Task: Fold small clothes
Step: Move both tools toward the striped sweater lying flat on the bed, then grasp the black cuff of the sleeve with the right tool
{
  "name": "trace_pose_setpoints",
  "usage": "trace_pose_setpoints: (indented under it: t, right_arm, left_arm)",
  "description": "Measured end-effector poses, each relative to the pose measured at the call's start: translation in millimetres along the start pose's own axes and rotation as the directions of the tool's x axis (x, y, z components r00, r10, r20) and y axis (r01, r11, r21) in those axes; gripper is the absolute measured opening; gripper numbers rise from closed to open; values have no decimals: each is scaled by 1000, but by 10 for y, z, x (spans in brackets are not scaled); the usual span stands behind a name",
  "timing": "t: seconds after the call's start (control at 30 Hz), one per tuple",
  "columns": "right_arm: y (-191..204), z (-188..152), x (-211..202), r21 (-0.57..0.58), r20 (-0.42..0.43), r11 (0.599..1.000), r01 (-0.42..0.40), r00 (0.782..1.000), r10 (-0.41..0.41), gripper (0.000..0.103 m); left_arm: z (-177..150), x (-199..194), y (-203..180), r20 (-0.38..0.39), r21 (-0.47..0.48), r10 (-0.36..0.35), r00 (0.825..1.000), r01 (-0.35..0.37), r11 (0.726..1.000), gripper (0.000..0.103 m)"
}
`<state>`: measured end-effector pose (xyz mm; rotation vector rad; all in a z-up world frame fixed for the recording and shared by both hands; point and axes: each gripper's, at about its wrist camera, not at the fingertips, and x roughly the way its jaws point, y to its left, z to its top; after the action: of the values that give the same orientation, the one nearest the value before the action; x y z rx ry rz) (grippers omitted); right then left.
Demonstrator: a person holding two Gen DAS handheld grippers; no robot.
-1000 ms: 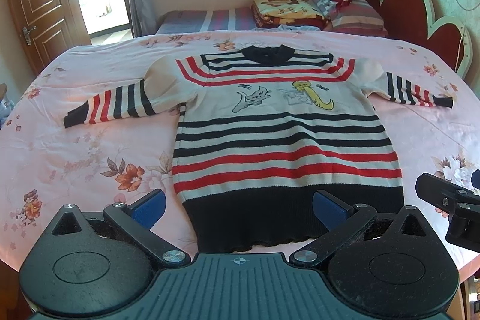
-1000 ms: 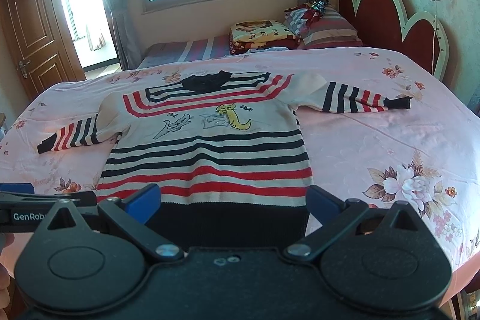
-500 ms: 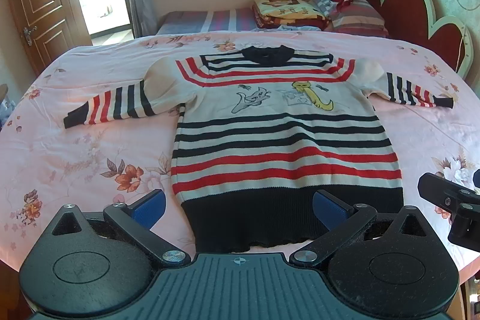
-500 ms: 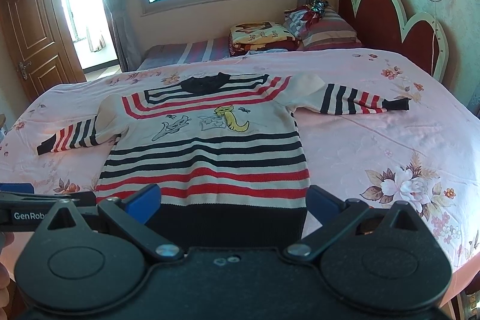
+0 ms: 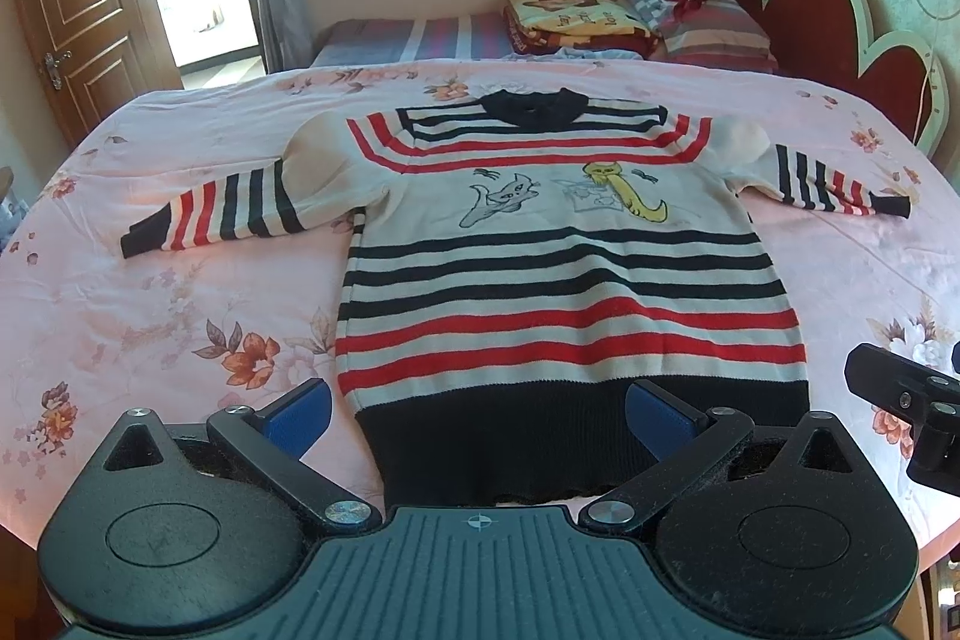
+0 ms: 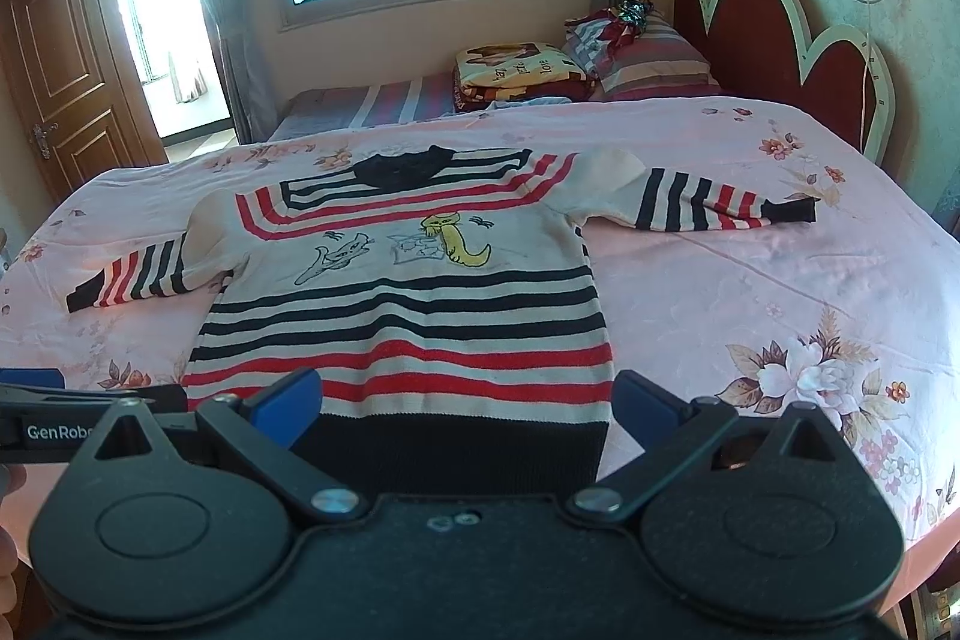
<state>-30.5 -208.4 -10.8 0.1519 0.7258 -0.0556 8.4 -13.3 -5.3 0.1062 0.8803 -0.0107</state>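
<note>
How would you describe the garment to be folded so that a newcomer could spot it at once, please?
On the big bed with the pink floral sheet, a small knitted sweater lies flat, sleeves spread, black hem nearest the camera. Unlike the folded blanket and pillows by the headboard, it has red and black stripes and two cartoon cats.

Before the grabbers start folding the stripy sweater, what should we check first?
1. Sweater lies flat, front up, on the bed sheet: ok.
2. Both sleeves spread out to the sides, left sleeve and right sleeve: ok.
3. Left gripper jaws wide open, holding nothing, near the black hem: ok.
4. Right gripper jaws wide open, holding nothing: ok.
5. Nothing lying on top of the sweater: ok.
6. Whether the jaws already touch the hem: cannot tell.
</note>
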Motion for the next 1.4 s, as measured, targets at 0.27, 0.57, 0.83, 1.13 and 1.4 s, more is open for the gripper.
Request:
trace_pose_setpoints:
  t: [0.27, 0.57, 0.83, 1.13, 1.4]
  right_arm:
    - [-61, 56, 86, 2, 2, 1000, 6, 1000, -6, 102]
    - [-168, 167, 294, 0, -11, 1000, 15, 1000, -15, 102]
    - [-307, 318, 572, -8, -24, 1000, 24, 999, -24, 102]
    - [-574, 522, 977, -18, -25, 998, 62, 998, -62, 102]
    - [-899, 689, 1359, 0, -29, 996, 93, 995, -93, 102]
  left_arm:
    - [89, 147, -63, 11, 28, 38, 999, -38, 999, 103]
    - [236, 384, -129, -16, -25, 15, 1000, -15, 1000, 103]
    - [422, 662, -286, -26, 1, 52, 998, -52, 999, 103]
    - [716, 1052, -539, -11, 15, 67, 998, -67, 998, 103]
    - [949, 1427, -808, -28, 16, 31, 999, -31, 999, 103]
